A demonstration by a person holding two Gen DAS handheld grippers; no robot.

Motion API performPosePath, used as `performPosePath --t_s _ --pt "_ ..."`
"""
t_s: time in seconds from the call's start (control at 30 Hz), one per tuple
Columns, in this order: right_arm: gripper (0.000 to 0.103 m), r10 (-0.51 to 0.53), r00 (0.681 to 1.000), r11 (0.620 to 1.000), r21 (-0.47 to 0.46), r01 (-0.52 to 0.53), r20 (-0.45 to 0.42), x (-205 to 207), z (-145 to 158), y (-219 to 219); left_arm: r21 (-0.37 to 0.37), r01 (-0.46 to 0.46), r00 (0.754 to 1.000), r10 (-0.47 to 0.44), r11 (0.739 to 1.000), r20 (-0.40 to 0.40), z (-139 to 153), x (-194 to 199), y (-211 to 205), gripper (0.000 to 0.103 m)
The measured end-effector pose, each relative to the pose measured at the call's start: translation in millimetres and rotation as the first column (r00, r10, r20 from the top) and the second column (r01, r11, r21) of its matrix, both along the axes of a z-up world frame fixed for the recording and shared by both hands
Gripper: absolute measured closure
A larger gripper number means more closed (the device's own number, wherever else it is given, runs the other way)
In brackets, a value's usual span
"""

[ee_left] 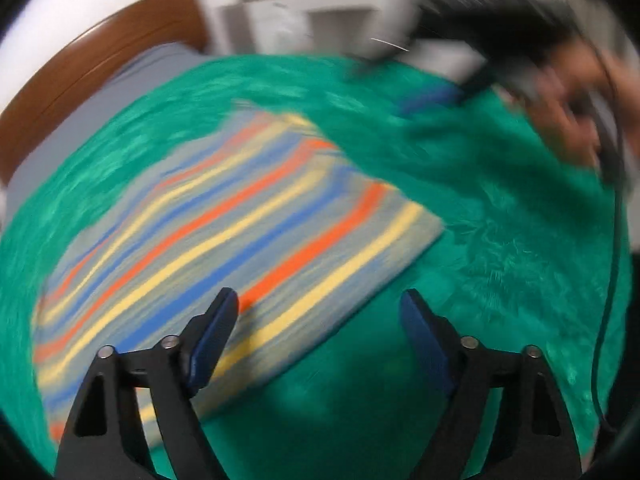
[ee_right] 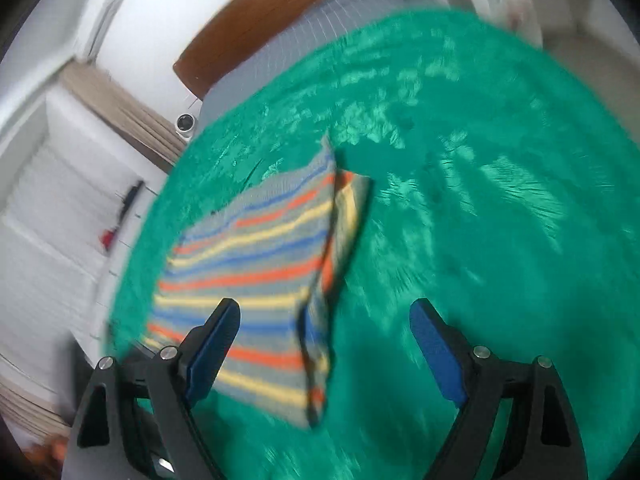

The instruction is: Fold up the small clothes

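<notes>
Left wrist view: striped garment (ee_left: 224, 232) soft, light, limp; pinch folded edge ahead of wide, empty jaws.

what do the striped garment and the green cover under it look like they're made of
Striped garment: looks like soft knit or woven cloth, matte; it lies in limp folded layers. The blur hides its weave.
Green cover: looks like plush, fleecy fabric, slightly shiny; light catches its shaggy, tufted pile in patches.

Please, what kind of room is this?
Probably a bedroom: a green fuzzy blanket lies over a grey mattress with a brown wooden headboard behind. A folded striped garment rests on it.
</notes>
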State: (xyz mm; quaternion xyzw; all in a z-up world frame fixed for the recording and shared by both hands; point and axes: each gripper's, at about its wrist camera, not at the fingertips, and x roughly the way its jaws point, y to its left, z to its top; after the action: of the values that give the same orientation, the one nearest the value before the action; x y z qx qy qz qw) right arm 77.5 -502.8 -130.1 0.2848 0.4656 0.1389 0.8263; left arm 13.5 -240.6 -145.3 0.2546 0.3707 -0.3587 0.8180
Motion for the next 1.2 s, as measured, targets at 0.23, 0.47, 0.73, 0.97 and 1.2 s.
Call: performPosePath --t_s 0.23,0.47,0.73,0.97,1.2 --pt "0.044 0.103 0.987 0.994 0.056 -0.097 -0.126 92 -37 24 0.044 0.048 0.994 -0.052 0.998 0.099 -16 2 -65 0.063" --pt "0.094 0.118 0.991 0.992 -0.048 -0.120 -0.058 109 -7 65 -0.114 -0.060 0.992 0.072 0.992 0.106 13 8 -30 0.099" --pt "0.094 0.289 0.954 0.957 -0.049 -0.285 0.085 122 69 183 -0.405 -0.367 0.924 0.377 0.837 -0.059 77 24 138 0.099" --pt "0.095 0.411 0.911 0.910 -0.080 -0.407 0.041 159 39 324 -0.372 -0.582 0.810 0.560 0.723 -0.177 50 39 240 0.099" --pt "0.070 0.453 0.891 0.891 0.021 -0.453 0.005 167 -9 391 -0.262 -0.731 0.682 0.661 0.631 -0.312 14 45 295 0.060"
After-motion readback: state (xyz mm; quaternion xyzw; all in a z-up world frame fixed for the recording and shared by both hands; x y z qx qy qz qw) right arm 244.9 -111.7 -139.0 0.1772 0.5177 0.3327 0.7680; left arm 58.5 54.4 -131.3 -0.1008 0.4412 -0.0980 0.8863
